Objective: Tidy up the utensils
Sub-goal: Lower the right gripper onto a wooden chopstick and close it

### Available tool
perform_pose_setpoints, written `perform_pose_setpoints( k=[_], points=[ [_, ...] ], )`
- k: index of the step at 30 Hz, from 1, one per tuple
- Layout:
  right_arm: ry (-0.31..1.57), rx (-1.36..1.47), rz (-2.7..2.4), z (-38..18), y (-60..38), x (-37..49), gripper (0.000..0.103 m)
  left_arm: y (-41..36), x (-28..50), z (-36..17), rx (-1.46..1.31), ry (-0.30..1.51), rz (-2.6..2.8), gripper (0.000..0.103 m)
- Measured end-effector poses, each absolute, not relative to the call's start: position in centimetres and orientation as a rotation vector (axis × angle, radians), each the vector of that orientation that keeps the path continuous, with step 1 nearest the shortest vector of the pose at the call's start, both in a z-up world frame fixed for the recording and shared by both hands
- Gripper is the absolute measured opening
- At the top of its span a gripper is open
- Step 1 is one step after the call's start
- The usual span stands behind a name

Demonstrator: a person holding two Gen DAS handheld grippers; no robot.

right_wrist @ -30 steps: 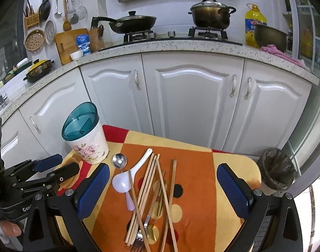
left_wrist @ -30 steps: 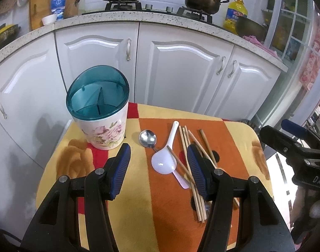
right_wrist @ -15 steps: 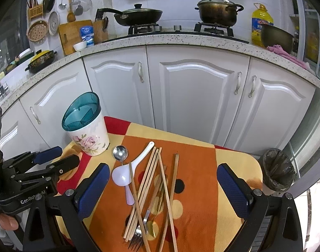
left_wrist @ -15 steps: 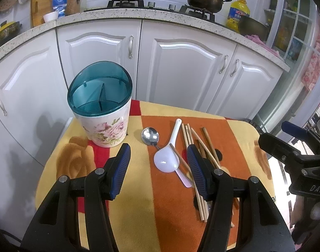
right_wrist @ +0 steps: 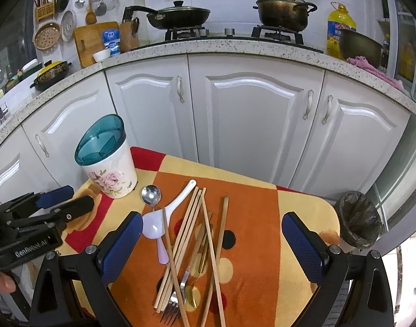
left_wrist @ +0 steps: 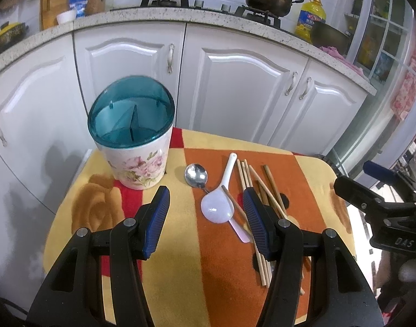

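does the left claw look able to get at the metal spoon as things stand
Probably yes. The left claw is open above the cloth, and the metal spoon's bowl lies bare just ahead, though the white ladle covers its handle.

Fork (right_wrist: 172, 309) tines cut off by bottom edge, metal spoon (left_wrist: 196, 174) handle hidden under white ladle (left_wrist: 218, 207), chopsticks (left_wrist: 258, 190) partly behind left gripper (left_wrist: 205, 219) finger, oil bottle (right_wrist: 340, 24) label unreadable

Holder (left_wrist: 131, 136) top open, unobstructed; bare cloth (left_wrist: 178, 245) beside chopsticks (right_wrist: 191, 231) gives approach room.

Holder (right_wrist: 107, 160) at table's (right_wrist: 303, 218) left rear, spoons (right_wrist: 151, 194) beside it, chopsticks (right_wrist: 189, 234) right
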State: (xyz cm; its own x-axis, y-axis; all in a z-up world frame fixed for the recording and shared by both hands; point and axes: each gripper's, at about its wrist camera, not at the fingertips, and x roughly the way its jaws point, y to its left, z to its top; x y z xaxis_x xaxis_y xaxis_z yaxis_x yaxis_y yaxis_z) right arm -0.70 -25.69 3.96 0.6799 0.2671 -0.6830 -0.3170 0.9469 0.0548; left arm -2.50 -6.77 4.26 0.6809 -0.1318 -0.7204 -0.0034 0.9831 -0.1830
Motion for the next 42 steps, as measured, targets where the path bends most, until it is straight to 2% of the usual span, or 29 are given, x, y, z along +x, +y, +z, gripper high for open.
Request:
perform_pose_setpoints(
  k=[2,8,11,17,21,25,33,35,37,42],
  points=[
    [0.769,-0.077,0.329,3.3,-25.7,-0.4,0.099,-6.5,-2.3,3.6,-0.184,0.846,-0.092,0.056],
    [0.881,-0.089,0.347,-0.7,-25.9,1.7,0.069,-7.1,-1.6,1.5,-0.204,0.914,-0.150,0.055],
    [0.942,-0.080,0.364,-2.8,-25.9,3.2,0.056,-8.2,-0.7,0.8,-0.195,0.936,-0.200,0.048],
    [1.004,-0.060,0.452,-4.6,-24.6,6.2,0.045,-9.6,2.1,-1.1,-0.231,1.013,-0.247,0.044],
    [1.045,-0.064,0.494,-5.8,-23.6,8.5,0.034,-10.3,3.7,-2.1,-0.225,1.053,-0.246,0.039],
    [1.082,-0.039,0.523,-6.9,-23.2,10.5,0.029,-11.0,5.4,-3.6,-0.227,1.098,-0.241,0.036],
    [1.112,-0.014,0.549,-8.1,-23.0,12.7,0.008,-12.3,7.4,-5.5,-0.175,1.130,-0.218,0.022],
    [1.110,-0.011,0.554,-8.1,-23.1,12.8,0.005,-12.6,7.8,-5.5,-0.150,1.127,-0.208,0.019],
    [1.109,0.021,0.559,-7.8,-23.6,12.9,0.005,-12.7,8.2,-5.6,-0.147,1.131,-0.213,0.011],
    [1.063,0.091,0.572,-5.5,-25.3,11.6,0.005,-12.4,8.0,-5.6,-0.164,1.137,-0.241,0.004]
  ],
)
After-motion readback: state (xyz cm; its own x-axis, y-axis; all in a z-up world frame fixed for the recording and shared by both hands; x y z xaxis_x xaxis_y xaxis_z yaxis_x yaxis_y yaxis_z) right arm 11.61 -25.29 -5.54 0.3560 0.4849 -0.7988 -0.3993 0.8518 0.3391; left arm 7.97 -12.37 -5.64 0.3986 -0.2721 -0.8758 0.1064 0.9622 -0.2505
